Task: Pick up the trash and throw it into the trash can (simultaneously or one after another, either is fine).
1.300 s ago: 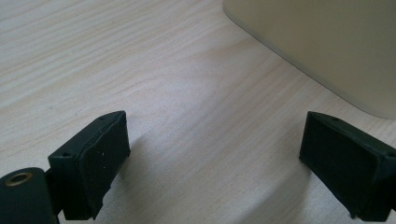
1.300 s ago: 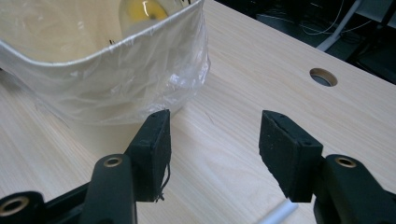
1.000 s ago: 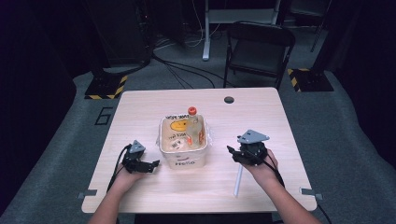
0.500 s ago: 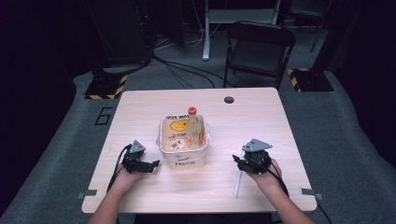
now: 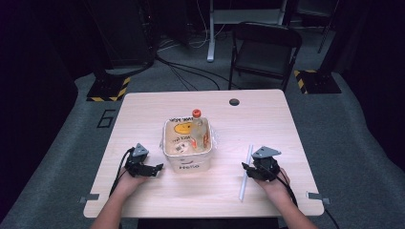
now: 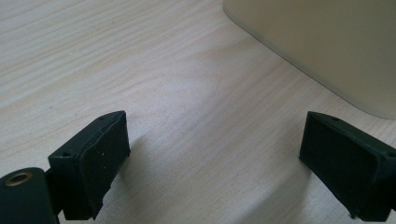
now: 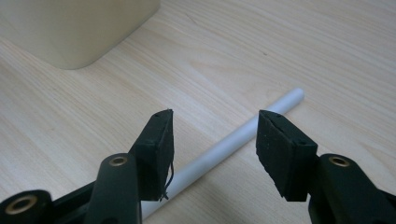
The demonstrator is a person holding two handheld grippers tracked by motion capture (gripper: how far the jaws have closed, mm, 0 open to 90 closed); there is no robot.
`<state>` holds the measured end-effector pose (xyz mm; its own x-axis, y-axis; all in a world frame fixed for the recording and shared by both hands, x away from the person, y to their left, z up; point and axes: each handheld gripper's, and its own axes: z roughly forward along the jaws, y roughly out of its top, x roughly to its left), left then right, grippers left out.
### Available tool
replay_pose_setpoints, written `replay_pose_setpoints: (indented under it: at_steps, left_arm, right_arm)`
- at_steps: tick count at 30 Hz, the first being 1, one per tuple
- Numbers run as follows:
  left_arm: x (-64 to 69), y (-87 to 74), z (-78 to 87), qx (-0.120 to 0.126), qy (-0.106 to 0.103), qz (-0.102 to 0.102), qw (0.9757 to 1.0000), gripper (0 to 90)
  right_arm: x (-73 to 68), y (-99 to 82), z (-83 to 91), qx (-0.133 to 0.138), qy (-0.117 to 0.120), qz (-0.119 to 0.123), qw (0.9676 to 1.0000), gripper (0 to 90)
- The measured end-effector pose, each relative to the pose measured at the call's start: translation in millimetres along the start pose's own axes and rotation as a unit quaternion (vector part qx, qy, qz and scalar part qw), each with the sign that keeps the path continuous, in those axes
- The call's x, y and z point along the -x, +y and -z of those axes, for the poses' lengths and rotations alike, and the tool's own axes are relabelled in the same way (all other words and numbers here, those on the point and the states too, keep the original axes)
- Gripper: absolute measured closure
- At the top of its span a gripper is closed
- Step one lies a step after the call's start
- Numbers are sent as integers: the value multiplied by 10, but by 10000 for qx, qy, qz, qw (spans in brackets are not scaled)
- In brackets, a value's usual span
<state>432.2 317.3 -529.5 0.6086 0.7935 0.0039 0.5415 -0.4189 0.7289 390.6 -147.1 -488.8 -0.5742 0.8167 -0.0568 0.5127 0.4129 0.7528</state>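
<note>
Pale wood-grain tabletop [image 5: 143,114], rectangular with rounded corners, a small dark round hole [image 5: 234,101] near the far edge. Near its middle, a cream plastic tub [image 5: 187,162], rounded-square, marked "Hello" on the near wall; other printing and a yellow smiley inside, too small to read. Standing in the tub, a clear bottle [image 5: 199,133] with an orange cap; label illegible. Toward the near right corner, a thin white tube [image 5: 245,172], matte and round, lying flat and pointing roughly from far edge to near edge.

Left gripper [image 6: 215,158] near the near left corner, just beside the tub, spread wide over bare wood, holding nothing. Right gripper [image 7: 212,140] low over the tube, moderately parted, straddling it without clamping; contact with the tube hard to judge.
</note>
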Motion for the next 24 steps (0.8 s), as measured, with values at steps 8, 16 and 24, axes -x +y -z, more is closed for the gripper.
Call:
replay_pose_setpoints:
  at_steps: [8,16,24]
  left_arm:
    - [-4,1,3,-23,-2,-31,10000,80]
    - [0,0,0,-3,1,-2,10000,81]
    - [0,0,1,-4,0,-3,10000,80]
  right_arm:
    - [15,-77,-48,-120,162,-178,9996,466]
    - [-32,-97,-74,-220,185,-110,9995,466]
    - [-39,-134,-122,-433,185,-17,9989,477]
